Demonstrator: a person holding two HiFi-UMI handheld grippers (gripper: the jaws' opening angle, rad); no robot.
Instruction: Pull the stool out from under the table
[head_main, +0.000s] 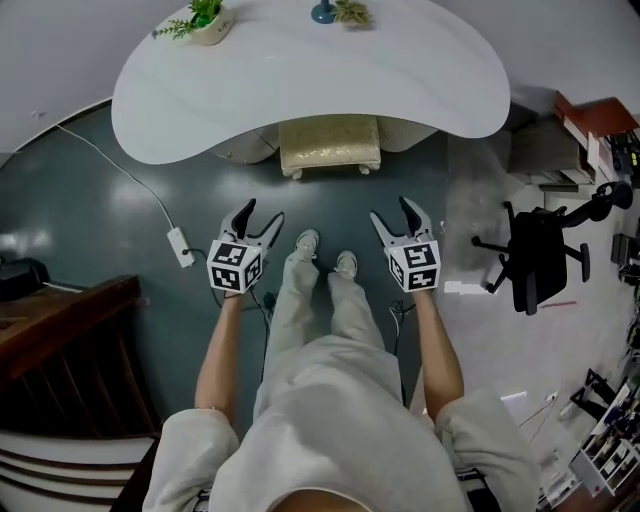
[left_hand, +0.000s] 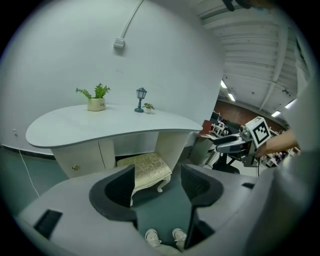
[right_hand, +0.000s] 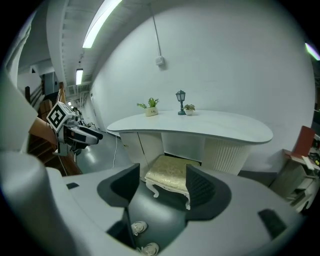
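A stool (head_main: 330, 145) with a pale gold cushion and white legs stands half under the white kidney-shaped table (head_main: 420, 90); its front edge sticks out toward me. The same stool (left_hand: 145, 169) shows beyond the left jaws, and the stool (right_hand: 171, 176) shows beyond the right jaws. My left gripper (head_main: 260, 222) hangs open in the air in front of the stool, to its left, with nothing between its jaws. At the same height on the other side, my right gripper (head_main: 392, 214) is open and empty. Both are well short of the stool.
A potted plant (head_main: 203, 22) and a small blue lamp (head_main: 322, 11) stand on the table. A black office chair (head_main: 540, 255) is at the right. A cable with a white box (head_main: 181, 246) lies on the floor at the left. My feet (head_main: 326, 252) are between the grippers.
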